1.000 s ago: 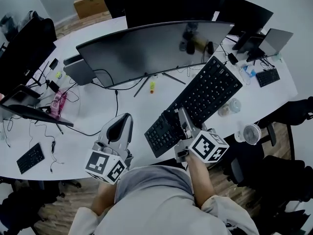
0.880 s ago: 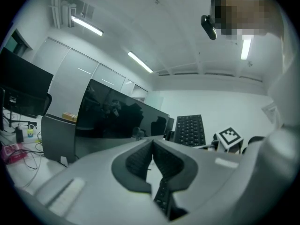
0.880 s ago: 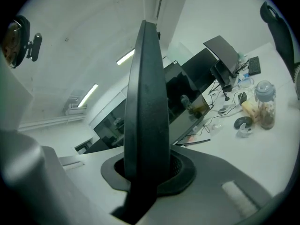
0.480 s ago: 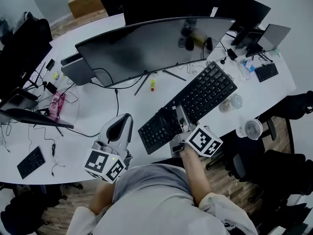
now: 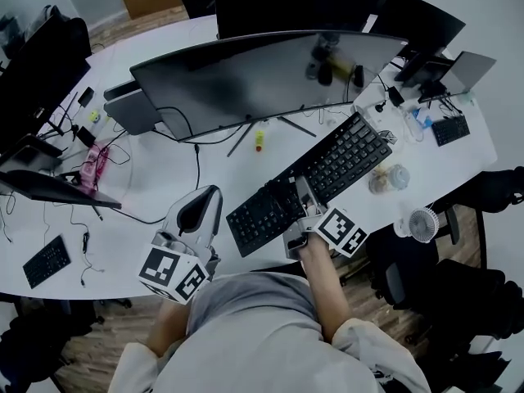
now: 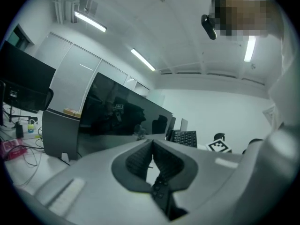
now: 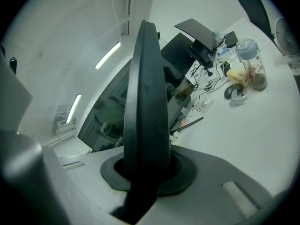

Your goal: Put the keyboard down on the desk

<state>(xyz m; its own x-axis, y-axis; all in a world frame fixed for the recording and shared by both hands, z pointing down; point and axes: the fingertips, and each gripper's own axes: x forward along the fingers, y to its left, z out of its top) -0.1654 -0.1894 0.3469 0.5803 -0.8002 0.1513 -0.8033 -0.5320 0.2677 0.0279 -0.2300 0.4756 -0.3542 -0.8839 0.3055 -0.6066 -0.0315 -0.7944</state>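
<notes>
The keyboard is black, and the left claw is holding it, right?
Not quite. The black keyboard is held by the right claw, not the left one. The head view shows this, and the right gripper view shows the keyboard's edge pinched between that claw's jaws. The left claw is shut and holds nothing.

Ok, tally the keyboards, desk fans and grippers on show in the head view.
Keyboards: 3 (large keyboard, small keyboard at left, small keyboard at right)
Desk fan: 1
Grippers: 2 (left gripper, right gripper)
Total: 6
</notes>
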